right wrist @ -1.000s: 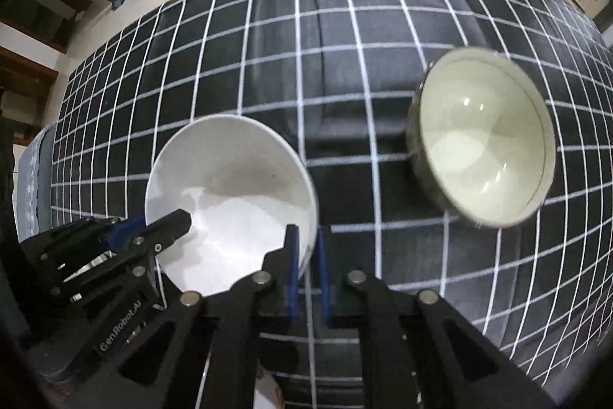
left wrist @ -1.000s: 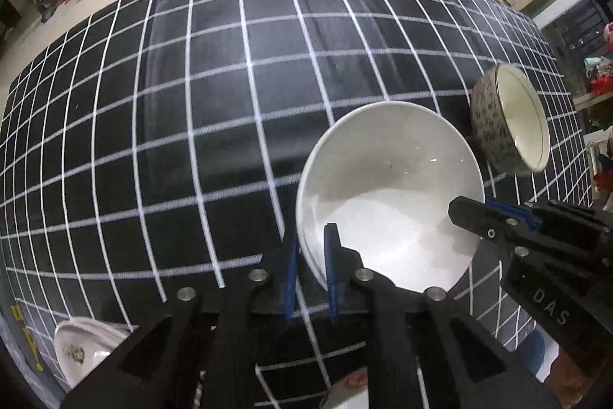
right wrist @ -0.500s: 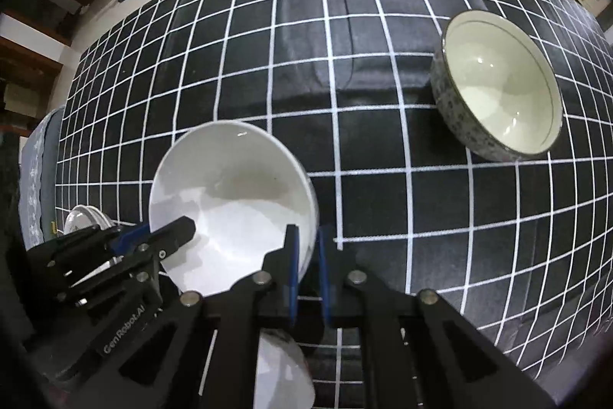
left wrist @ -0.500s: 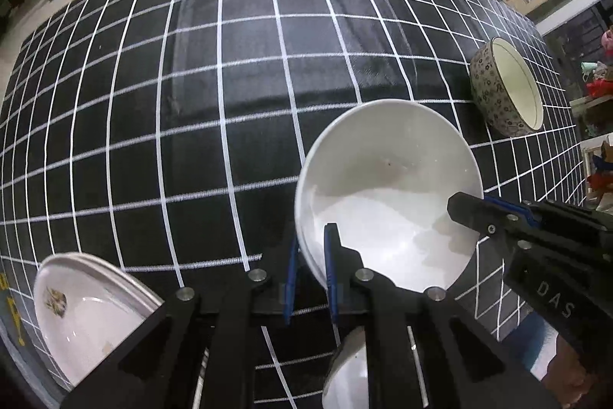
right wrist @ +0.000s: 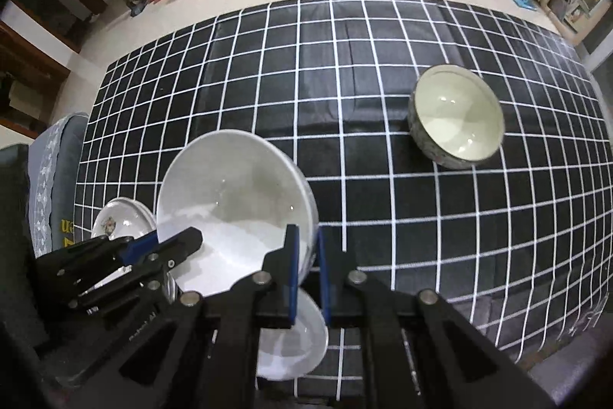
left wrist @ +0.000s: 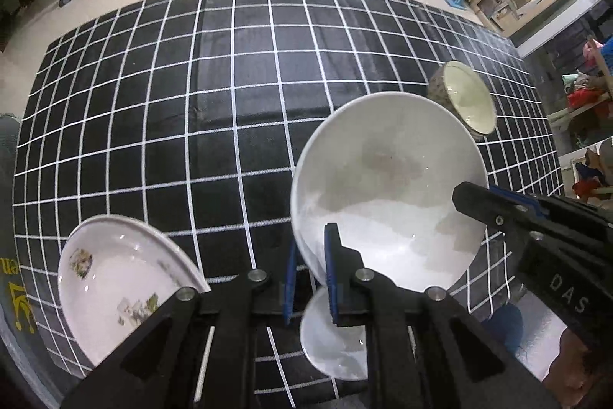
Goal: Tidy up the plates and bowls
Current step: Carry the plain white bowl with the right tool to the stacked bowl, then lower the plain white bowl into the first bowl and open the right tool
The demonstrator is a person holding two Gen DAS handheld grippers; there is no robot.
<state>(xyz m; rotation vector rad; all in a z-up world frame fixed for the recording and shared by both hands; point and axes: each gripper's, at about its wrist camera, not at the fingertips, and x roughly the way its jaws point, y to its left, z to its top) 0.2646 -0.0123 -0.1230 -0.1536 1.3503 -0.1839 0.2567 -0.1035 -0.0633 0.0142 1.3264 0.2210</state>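
Both grippers are on the white bowl (left wrist: 387,186) at once, holding it up off the tabletop (left wrist: 214,110) with its checked black cloth. The left gripper (left wrist: 310,269) is clamped on the bowl's left rim, blue pads either side of the wall; the right gripper (right wrist: 304,265) is pinched onto the opposite rim (its black tip also shows at the bowl's right edge in the left wrist view). The bowl tilts a little, open side up.

Directly beneath the bowl sits a second white dish (left wrist: 333,340), partly hidden by the gripper bodies. To the bowl's left lies a white plate with flower prints (left wrist: 115,294), near the cloth's edge. Beyond the bowl, up and to its right, a patterned bowl with a cream inside (right wrist: 456,115) stands alone, well apart.
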